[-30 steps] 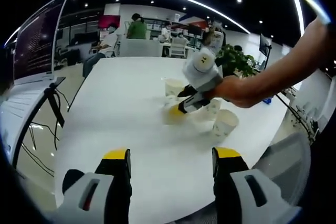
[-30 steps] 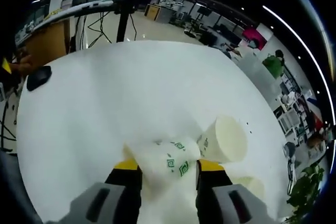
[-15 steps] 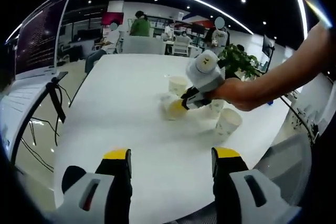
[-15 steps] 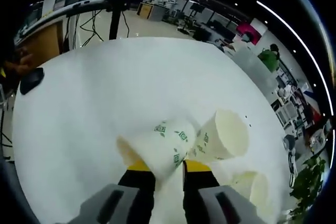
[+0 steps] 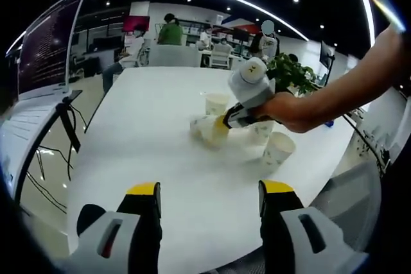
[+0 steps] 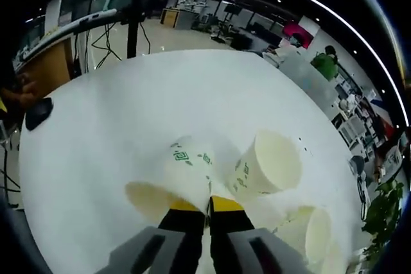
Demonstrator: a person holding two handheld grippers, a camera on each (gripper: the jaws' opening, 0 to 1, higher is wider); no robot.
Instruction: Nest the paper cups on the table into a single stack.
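1. Right gripper [image 6: 198,205], bottom centre of right gripper view, pinching tilted paper cup [image 6: 173,178] above white counter [image 6: 115,107].
2. Second cup [image 6: 266,166] just right.
3. Left gripper [image 5: 209,205] wide, holding nothing.

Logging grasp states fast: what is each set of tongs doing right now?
Left tongs: open, holding nothing, above the table.
Right tongs: shut on the rim of a tipped paper cup.
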